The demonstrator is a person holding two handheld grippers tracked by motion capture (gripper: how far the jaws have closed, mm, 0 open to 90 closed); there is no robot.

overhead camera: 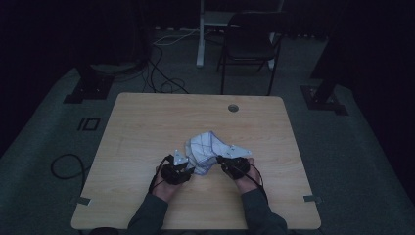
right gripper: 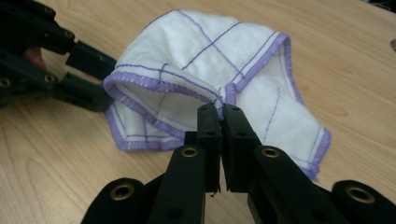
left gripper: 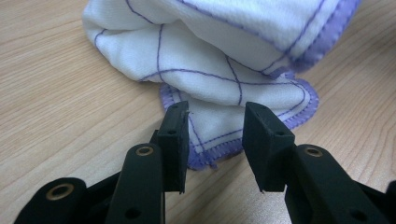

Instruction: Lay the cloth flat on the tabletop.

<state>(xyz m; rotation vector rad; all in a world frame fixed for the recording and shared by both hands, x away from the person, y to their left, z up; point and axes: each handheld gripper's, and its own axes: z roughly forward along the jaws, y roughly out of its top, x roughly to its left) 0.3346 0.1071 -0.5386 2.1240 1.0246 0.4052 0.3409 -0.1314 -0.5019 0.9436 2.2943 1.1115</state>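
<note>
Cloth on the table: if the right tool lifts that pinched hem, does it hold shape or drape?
Probably drapes: the cloth already sags in soft folds around the right tool, shut on its purple hem. Likely light, as a thin pinch tents it up. It shouldn't roll, though the corner between the left tool's open jaws may drag along the table.

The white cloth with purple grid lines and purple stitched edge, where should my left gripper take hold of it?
Grip the flat bottom corner of the white cloth with purple stitched edge, lying on the wooden table between the open left gripper jaws. Come in low and level from the near side: that corner sticks out as a thin hem, while the rest bunches higher.
</note>
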